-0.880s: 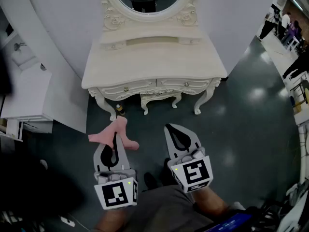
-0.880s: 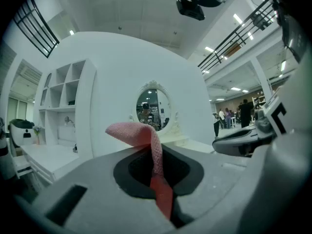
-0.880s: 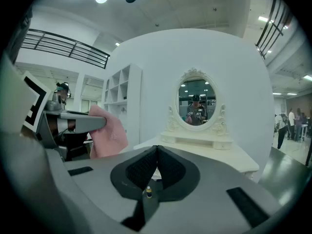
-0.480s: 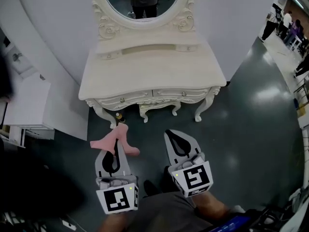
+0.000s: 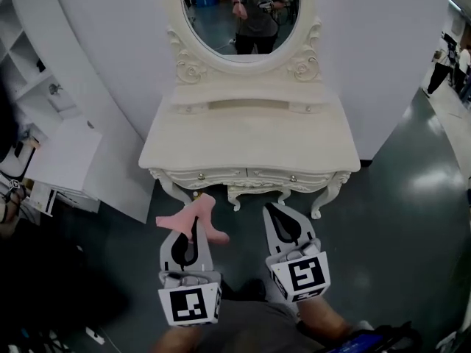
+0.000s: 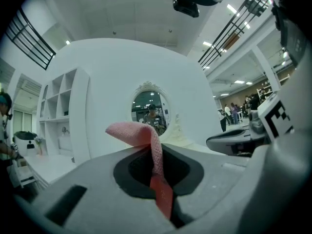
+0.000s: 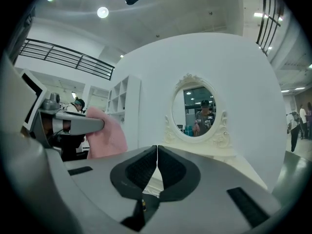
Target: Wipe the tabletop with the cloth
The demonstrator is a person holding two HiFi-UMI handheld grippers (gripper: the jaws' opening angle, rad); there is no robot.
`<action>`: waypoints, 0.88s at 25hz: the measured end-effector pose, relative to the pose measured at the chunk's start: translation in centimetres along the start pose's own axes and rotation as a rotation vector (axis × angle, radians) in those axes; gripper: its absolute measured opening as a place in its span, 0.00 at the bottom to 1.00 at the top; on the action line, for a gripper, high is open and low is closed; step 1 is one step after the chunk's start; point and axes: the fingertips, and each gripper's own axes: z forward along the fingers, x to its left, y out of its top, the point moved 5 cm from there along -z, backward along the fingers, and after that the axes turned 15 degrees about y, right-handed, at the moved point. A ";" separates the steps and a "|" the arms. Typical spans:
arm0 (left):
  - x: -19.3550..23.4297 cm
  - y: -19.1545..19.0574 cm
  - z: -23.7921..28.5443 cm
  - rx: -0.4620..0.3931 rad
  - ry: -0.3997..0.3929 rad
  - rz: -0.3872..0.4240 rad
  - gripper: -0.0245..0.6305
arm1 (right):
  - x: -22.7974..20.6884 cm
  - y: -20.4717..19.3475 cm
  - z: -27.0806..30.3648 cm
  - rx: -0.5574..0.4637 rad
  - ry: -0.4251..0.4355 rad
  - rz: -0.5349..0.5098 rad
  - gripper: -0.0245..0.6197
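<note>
Pink soft cloth (image 5: pixel 176 218) pinched in left gripper (image 5: pixel 193 225) | right gripper (image 5: pixel 279 213) closed on nothing | both hover before cream carved dressing table (image 5: pixel 250 138)

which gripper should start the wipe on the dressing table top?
Left. The left gripper is shut on the pink cloth; the right gripper is shut on nothing. Both sit short of the dressing table's front edge, so reach looks about equal.
</note>
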 end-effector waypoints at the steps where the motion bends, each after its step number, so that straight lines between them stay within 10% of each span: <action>1: -0.1 0.2 0.3 0.004 0.011 0.001 0.07 | -0.4 0.2 0.3 0.000 0.010 0.002 0.06; 22: 1.8 -3.2 11.0 0.069 0.012 -0.014 0.07 | -5.6 -3.7 8.7 0.114 0.032 0.102 0.06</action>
